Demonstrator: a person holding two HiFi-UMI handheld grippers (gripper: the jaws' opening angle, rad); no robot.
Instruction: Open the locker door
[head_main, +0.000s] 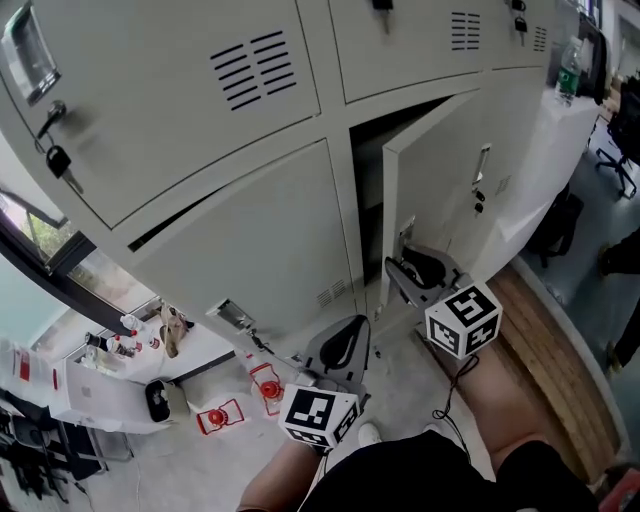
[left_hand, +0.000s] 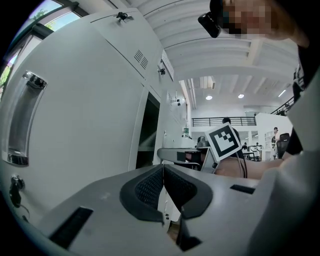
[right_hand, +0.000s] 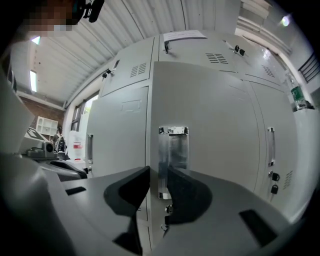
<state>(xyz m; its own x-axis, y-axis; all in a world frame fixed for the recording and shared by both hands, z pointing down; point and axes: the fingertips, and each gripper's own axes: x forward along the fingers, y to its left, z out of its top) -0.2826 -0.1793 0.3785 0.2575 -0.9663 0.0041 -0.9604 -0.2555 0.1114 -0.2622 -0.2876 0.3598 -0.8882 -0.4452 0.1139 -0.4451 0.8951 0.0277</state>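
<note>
The lower locker door (head_main: 440, 170) is pale grey and stands ajar, with a dark gap (head_main: 368, 190) on its left. My right gripper (head_main: 408, 268) is at the door's free edge, below its marker cube (head_main: 463, 318). In the right gripper view the jaws (right_hand: 156, 185) are closed across that edge, just left of the chrome handle (right_hand: 172, 160). My left gripper (head_main: 342, 350) hangs lower, in front of the neighbouring shut door (head_main: 250, 250). Its pads (left_hand: 150, 187) meet with nothing between them.
Keys (head_main: 55, 160) hang from the upper left locker's lock. Red items (head_main: 218, 415) and small bottles (head_main: 125, 345) lie near the window side. A wooden strip (head_main: 555, 360) runs along the lockers at the right. An office chair (head_main: 620, 140) stands beyond.
</note>
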